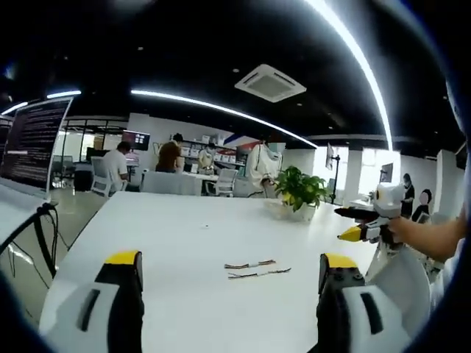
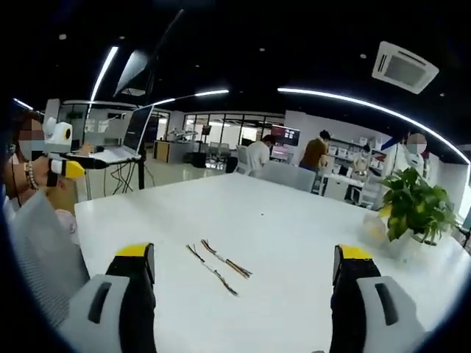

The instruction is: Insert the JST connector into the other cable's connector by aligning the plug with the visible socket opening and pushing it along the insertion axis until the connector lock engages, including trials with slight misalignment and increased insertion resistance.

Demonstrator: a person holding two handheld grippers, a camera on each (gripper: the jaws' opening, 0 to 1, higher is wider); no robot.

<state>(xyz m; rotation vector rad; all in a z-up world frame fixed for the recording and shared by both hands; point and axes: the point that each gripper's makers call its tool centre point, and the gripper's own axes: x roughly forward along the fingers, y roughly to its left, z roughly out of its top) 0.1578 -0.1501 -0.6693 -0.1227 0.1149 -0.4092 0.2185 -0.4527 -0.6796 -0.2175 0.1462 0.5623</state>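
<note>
1. Open-plan office with strip lights overhead; a long white tabletop [image 1: 191, 235] carries the work, and a potted plant [image 1: 300, 190] stands toward its far end.
2. Left gripper view: the left hand-held gripper [image 1: 232, 283] has its jaws wide apart, holding nothing. Two thin cables [image 1: 254, 268] lie just ahead of it, between the jaw tips and slightly toward the right jaw, on the middle of the tabletop. Their long axes run across the jaws' line, roughly parallel and close beside each other.
3. The other hand-held gripper [image 1: 349, 234] shows at the right, held up off the tabletop in a person's hand, beyond the tabletop's right edge.
4. Right gripper view: the right hand-held gripper [image 2: 243, 272] is also spread open and empty. The cables [image 2: 219, 265] lie ahead, nearer its left jaw, slanting away from it.
5. Judged from both views, neither arm is clearly nearer.
6. A monitor [image 1: 33, 140] shows lines of text too small to read; no brand or label is legible, and the connector ends are too small to tell plug from socket.
</note>
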